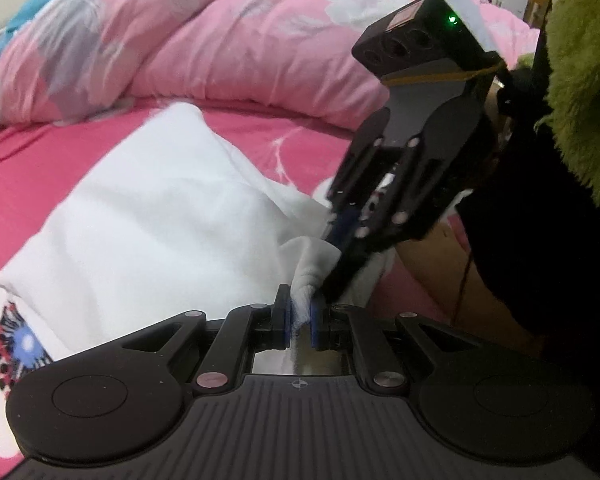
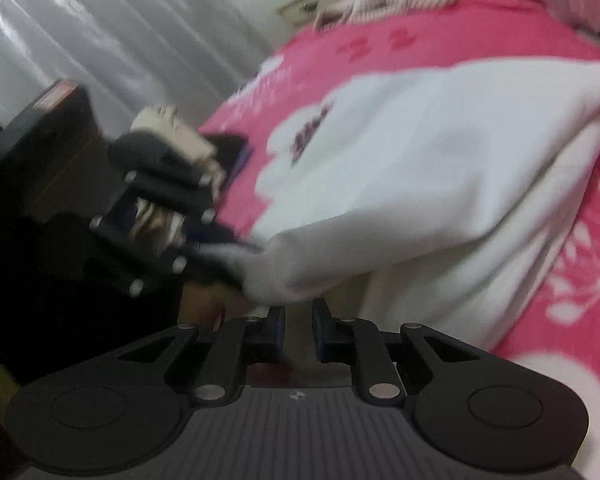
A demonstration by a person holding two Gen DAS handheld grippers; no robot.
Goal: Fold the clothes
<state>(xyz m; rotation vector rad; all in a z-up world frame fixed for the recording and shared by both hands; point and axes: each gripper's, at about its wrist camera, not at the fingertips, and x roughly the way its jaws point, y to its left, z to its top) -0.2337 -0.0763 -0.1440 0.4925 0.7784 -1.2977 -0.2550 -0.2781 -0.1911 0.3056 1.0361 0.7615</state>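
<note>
While my left gripper (image 1: 300,320) has its fingers clamped on a bunched corner of the white garment (image 1: 152,216), which lies across the pink bed (image 1: 32,168) out toward ten o'clock, my right gripper (image 2: 299,330) sits beside that corner, fingers slightly apart and gripping nothing. I judge I should keep the left grip firm, re-pinch the neighbouring edge, then lift both corners evenly to fold without wrinkles.
</note>
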